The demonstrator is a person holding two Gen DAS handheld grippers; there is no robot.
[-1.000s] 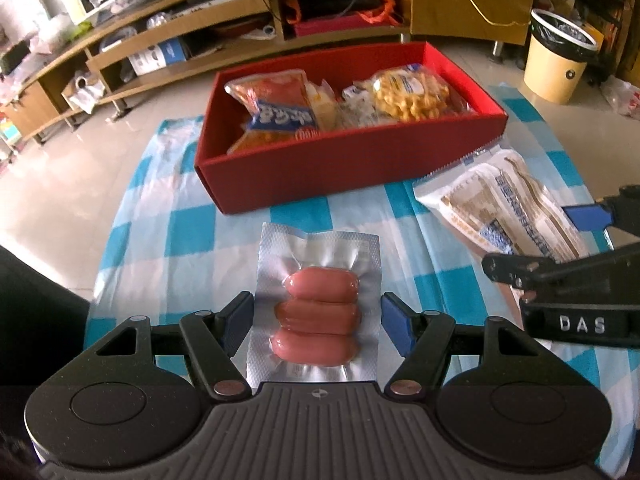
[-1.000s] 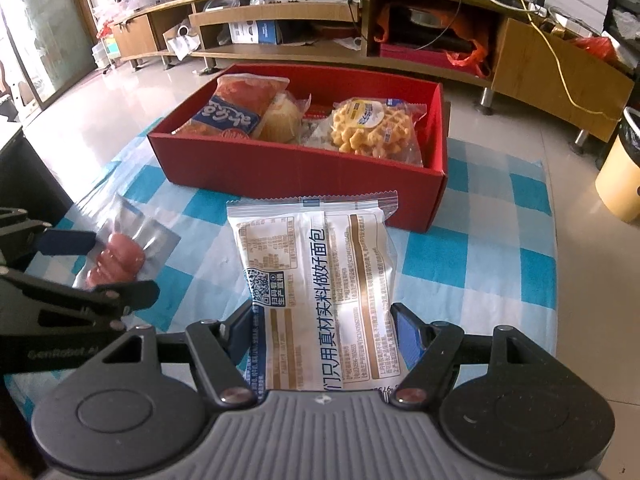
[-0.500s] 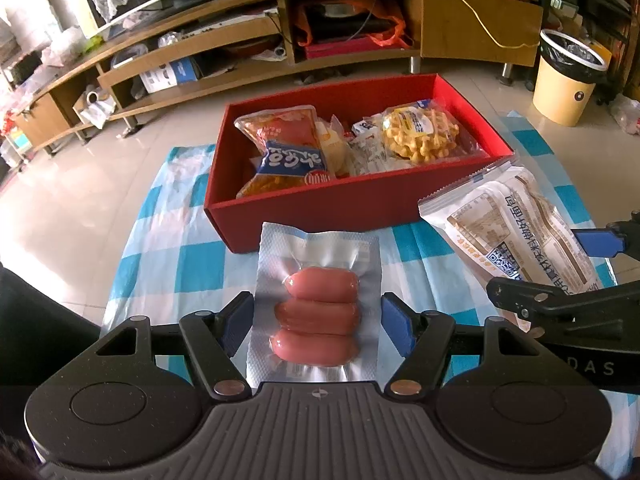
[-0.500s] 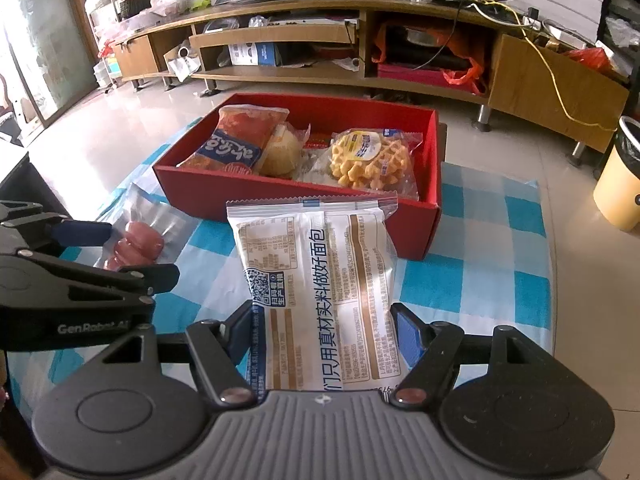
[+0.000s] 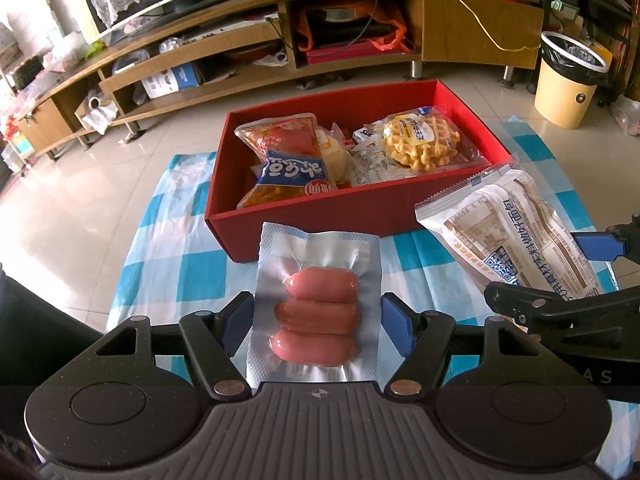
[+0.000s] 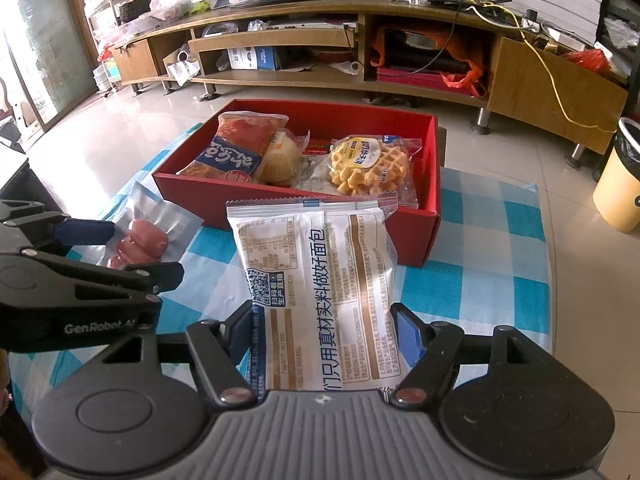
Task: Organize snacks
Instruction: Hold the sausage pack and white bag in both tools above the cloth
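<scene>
While lifted clear of the checked cloth [image 5: 176, 264], just short of the red box [image 5: 320, 216]: sausage pack [image 5: 316, 312] clamped across its width in the left gripper [image 5: 318, 320], bread packet [image 6: 320, 296] clamped the same way in the right gripper [image 6: 324, 332]. Both pairs of blue pads pressed on the wrapper edges, jaws clenched on their loads.

Sausage pack: vacuum-sealed, fairly stiff around the three sausages, slick foil border likely to slip if pinched only at the rim; best held low across the sausages, as now. Bread packet: light, puffy, soft, easily crushed; best taken at the flat lower end with a gentle squeeze.

Both grippers tilted steeply downward, side by side, pointing toward the box, already stocked with a waffle pack [image 6: 368, 164] and a red snack bag [image 5: 288, 160].
</scene>
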